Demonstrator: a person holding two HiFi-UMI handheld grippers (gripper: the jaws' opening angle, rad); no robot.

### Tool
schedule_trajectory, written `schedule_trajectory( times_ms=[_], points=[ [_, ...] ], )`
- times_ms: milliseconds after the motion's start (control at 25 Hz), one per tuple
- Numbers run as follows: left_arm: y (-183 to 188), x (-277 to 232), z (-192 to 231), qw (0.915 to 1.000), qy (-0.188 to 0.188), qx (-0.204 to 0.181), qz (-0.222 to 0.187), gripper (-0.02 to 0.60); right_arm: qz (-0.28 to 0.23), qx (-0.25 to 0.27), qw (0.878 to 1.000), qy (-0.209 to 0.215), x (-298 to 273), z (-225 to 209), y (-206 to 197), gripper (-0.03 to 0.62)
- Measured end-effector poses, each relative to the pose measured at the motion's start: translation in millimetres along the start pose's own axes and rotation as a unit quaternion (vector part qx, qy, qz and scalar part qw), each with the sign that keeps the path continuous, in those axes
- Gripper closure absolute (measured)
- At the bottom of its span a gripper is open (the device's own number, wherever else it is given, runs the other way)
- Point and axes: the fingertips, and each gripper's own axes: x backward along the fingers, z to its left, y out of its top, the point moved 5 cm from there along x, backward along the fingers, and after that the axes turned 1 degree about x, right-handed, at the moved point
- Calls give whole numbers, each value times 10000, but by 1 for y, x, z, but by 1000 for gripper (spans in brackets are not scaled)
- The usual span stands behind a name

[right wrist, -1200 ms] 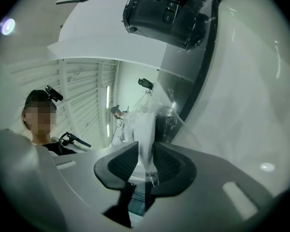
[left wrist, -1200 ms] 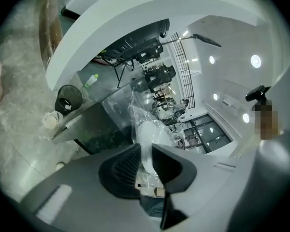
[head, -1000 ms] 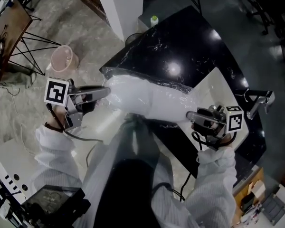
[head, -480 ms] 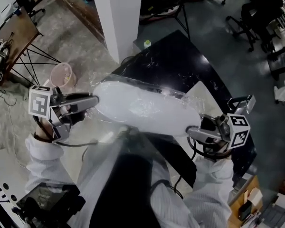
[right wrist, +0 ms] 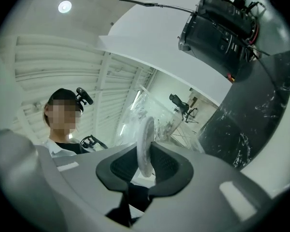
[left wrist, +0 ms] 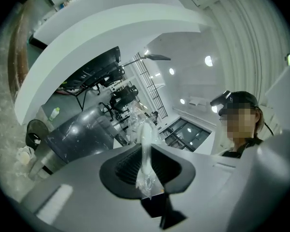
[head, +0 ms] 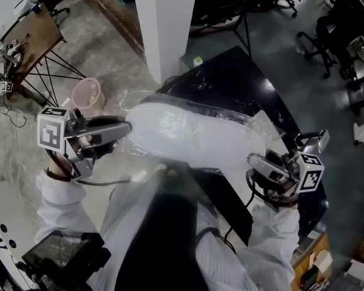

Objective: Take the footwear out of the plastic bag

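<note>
A clear plastic bag (head: 170, 105) with white footwear (head: 194, 139) inside hangs stretched between my two grippers above the black table (head: 242, 77). My left gripper (head: 128, 129) is shut on a twisted strip of the bag (left wrist: 146, 149) at its left end; in the left gripper view (left wrist: 146, 170) the film sits pinched between the pads. My right gripper (head: 250, 160) holds the right end. Its jaws are closing, and in the right gripper view (right wrist: 146, 167) the white edge of the footwear (right wrist: 146, 141) stands between the pads, which press on it.
A white pillar (head: 164, 23) rises behind the table, with a small bottle (head: 198, 61) at its foot. A pink bucket (head: 87, 94) stands on the floor at left, beside a wooden stand (head: 36, 35). Office chairs (head: 333, 29) are at far right. A pale sheet (head: 268, 126) lies on the table.
The bag has risen and been pulled out longer between the grippers. The left gripper has moved left, the right one right and lower.
</note>
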Motion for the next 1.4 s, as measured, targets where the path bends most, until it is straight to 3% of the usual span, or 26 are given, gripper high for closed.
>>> schedule_trajectory(
  times_ms=[520, 760, 920, 1040, 1120, 1280, 1400],
  points=[
    [-3, 28, 6, 9991, 392, -129, -128, 560, -507, 172, 9981, -316, 46, 14, 3, 522],
    [0, 65, 20, 9947, 907, -175, -443, 563, -896, 256, 9931, -713, 90, 20, 4, 522],
    [1, 87, 35, 9869, 1443, -130, -703, 563, -1314, 303, 9839, -1175, 123, 18, 4, 522],
    [6, 90, 40, 9768, 1916, -287, -910, 563, -1550, 638, 9667, -1935, 140, 21, 8, 522],
    [10, 88, 41, 9659, 2277, -362, -1174, 566, -1742, 929, 9460, -2572, 144, 24, 11, 522],
    [21, 76, 36, 9318, 3204, -743, -1533, 567, -1945, 1622, 8937, -3703, 124, 30, 19, 522],
    [29, 55, 37, 9109, 3625, -1056, -1667, 569, -2053, 1876, 8665, -4146, 100, 26, 24, 522]
  ],
)
